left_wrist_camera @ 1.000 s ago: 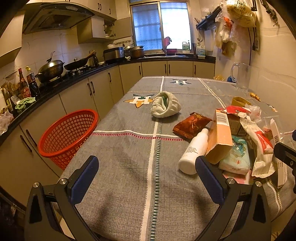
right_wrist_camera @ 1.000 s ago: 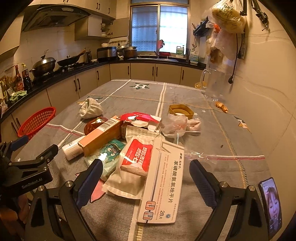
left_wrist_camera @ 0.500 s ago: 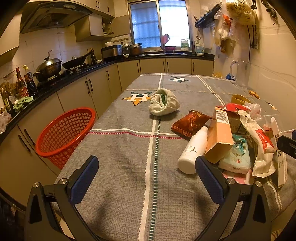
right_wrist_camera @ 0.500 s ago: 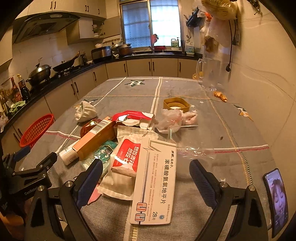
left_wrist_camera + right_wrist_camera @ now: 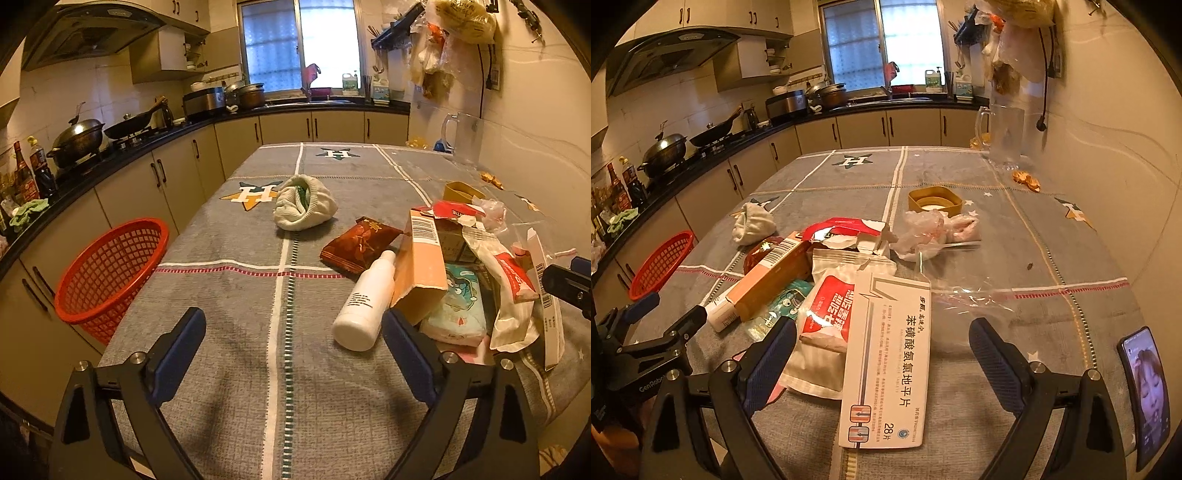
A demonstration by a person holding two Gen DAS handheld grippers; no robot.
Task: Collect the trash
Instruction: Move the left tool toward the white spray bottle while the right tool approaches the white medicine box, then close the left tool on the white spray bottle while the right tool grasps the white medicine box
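1. Printed on the flat white medicine box (image 5: 886,365): large Chinese characters down its length, "28片" near the lower end, two small red-and-grey squares beside it.
2. Red-and-white pouch (image 5: 827,314) with large white Chinese characters, partly under that box.
3. Barcode on the end of the orange carton (image 5: 421,266); small dark print on the white bottle (image 5: 364,301), too small to read.
4. White letter "H" on each cloth star (image 5: 255,192); "GenRobo…" on the body of the left gripper (image 5: 670,326).
5. Counted in the trash heap, all lying on the right half of the worktop (image 5: 229,295): one bottle, one orange carton, one dark red packet (image 5: 358,242), one teal tissue pack (image 5: 458,310), one torn red box (image 5: 846,230), one crumpled clear bag (image 5: 923,230).
6. One red basket (image 5: 110,273) beside the worktop's left edge, one rolled white cloth (image 5: 304,203).
7. Left jaws wide but closing, only bare cloth between them, bottle just beside the right finger.
8. Right gripper (image 5: 882,350) jaws spread wide over the medicine box, pads not touching it.
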